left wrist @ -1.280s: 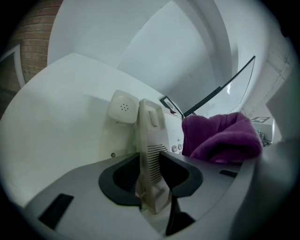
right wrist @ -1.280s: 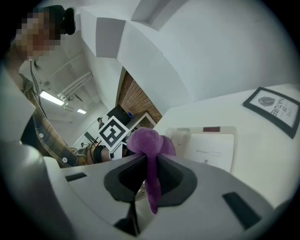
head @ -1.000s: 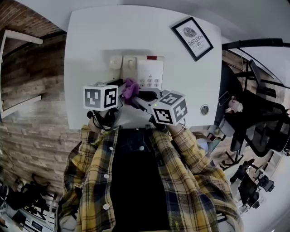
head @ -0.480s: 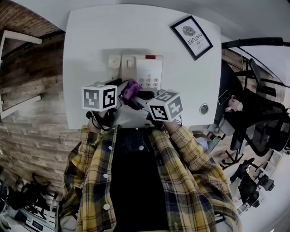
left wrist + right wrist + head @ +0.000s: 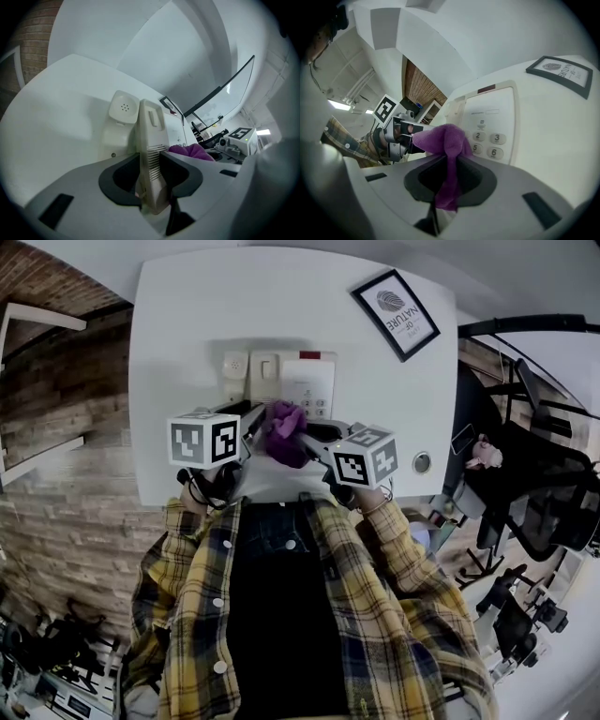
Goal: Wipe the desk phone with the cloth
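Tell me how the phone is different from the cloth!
The desk phone is cream-white, but the cloth is purple. The phone is stiff plastic with number keys, while the cloth is soft, bunched up and droopy. The left gripper is shut on the phone's edge, and the right gripper is shut on the cloth. Both are pinched between jaws.

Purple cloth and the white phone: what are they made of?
Purple cloth: soft fabric with a fuzzy, matt look, maybe microfibre. It bunches up and hangs limp from the right claw. Desk phone: hard plastic, it seems, off-white and smooth with a faint sheen. Its number buttons and grille slots look moulded.
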### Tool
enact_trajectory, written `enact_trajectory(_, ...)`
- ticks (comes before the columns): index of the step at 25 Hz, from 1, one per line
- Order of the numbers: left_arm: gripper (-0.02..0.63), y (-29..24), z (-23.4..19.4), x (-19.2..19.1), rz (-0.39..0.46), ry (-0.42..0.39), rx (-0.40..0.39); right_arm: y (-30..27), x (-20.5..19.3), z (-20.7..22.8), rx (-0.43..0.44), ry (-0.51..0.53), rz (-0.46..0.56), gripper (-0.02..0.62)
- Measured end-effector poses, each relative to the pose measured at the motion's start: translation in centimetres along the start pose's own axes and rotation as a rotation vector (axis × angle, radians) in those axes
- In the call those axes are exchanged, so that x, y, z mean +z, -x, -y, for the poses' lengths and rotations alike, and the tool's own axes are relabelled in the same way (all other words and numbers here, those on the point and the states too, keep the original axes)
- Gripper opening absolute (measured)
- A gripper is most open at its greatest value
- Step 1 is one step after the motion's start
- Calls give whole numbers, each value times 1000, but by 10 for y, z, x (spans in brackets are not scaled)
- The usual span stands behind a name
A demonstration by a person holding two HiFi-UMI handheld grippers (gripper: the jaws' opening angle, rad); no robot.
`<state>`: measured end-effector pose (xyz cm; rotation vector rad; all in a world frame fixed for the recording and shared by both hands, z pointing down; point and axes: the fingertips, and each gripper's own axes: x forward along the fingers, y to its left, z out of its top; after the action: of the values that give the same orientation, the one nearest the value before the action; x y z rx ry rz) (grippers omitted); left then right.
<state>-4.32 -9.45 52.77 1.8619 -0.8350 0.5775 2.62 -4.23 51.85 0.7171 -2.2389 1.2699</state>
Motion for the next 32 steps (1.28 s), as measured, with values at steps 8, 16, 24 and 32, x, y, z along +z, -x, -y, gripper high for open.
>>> enact_trajectory(8,137,0,-2,-1,-3,-3,9,28,-4,25,-59,-42,38,60)
enact_trajectory(16,137,0,-4,-1,-1,-3,9,67,-9,68,-187,-96,85,60)
enact_trajectory(24,137,1,-2,1,8,-8,13,93,-14,92,-259,-124,103,60)
enact_trajectory(32,110,6,2,3,32,-92,65,106,-2,75,-242,-89,149,60)
